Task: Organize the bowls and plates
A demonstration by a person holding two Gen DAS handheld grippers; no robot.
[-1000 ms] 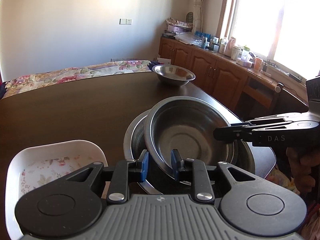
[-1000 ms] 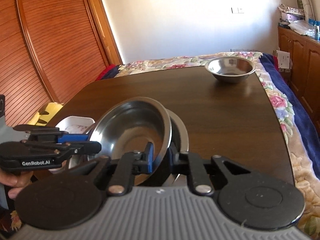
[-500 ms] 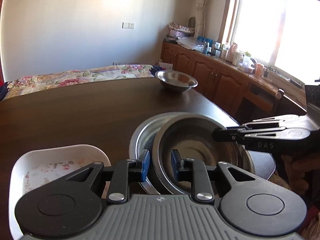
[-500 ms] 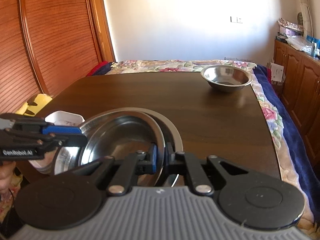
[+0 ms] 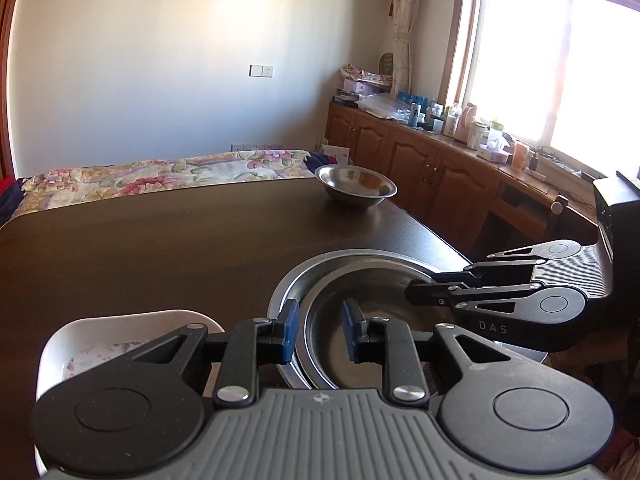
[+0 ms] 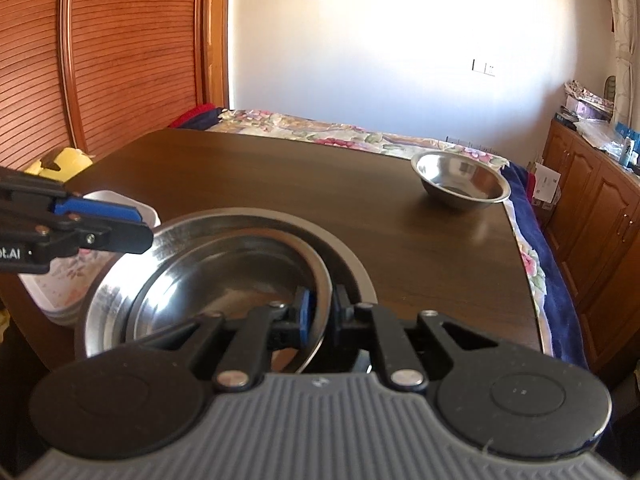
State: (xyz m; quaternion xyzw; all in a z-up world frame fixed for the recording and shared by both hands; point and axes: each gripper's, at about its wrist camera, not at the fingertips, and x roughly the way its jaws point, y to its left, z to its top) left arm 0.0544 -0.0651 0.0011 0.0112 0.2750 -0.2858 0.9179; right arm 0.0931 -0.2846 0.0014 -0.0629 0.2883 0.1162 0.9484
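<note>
R gripper (image 6: 320, 314) is clamped on the near rim of the inner steel bowl (image 6: 224, 280), which sits nested in the wider steel basin (image 6: 348, 256) right under and ahead of its tips, near the table (image 6: 280, 176) edge. L gripper (image 5: 316, 330) has its jaws apart, holding nothing: its pads straddle the bowl rim on its side w/o pinching, so as I read it the bowl is down and R is the one left to let go. The relation that matters next: the last loose steel bowl (image 6: 462, 186) lies far fwd and to the right of R's tips, well apart from the stack; round, so no long axis. R is nearer, I'd judge. Count: 2 nested steel pieces, 1 loose steel bowl, 1 white floral dish (image 5: 120, 340) just left of L's fingers.
</note>
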